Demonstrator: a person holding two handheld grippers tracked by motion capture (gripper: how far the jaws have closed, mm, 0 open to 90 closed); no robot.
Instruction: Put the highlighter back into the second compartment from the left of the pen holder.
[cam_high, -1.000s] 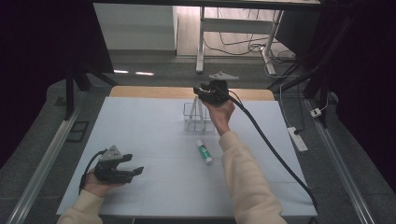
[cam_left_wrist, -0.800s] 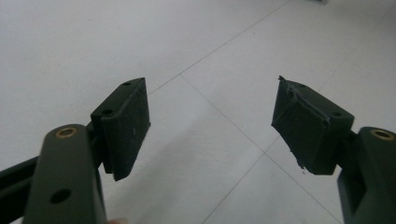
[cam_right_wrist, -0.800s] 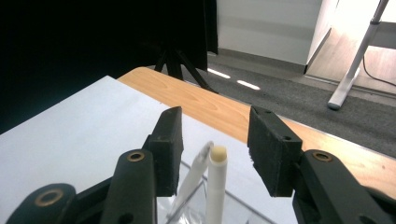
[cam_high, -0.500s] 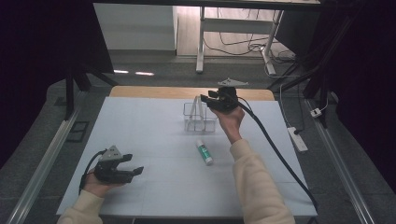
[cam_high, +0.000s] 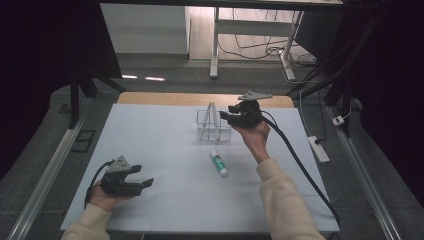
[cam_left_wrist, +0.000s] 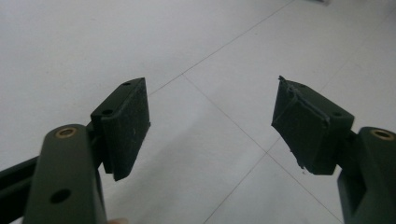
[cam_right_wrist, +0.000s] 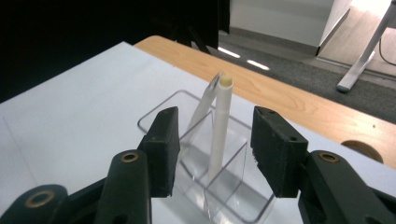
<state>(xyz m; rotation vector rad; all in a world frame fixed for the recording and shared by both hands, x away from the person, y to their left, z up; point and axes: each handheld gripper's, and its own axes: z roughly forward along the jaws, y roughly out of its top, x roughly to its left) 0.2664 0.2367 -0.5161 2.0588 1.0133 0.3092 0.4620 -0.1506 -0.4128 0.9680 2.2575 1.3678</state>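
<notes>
A clear plastic holder stands at the back middle of the white mat. Two white pens lean in it. My right gripper hovers just right of the holder, pointing left at it. In the right gripper view the taller pen and the holder sit beyond the right gripper. Its jaws have just been opening, and the pads touch nothing. A green and white glue stick lies on the mat nearer me. My left gripper rests at the front left, open and empty.
The white mat covers a wooden table whose back edge shows. A black cable trails from the right gripper across the right side. A power strip lies on the floor at the right.
My right gripper has drawn back to the right from above the holder and now sits lower beside it. The left hand has kept still.
</notes>
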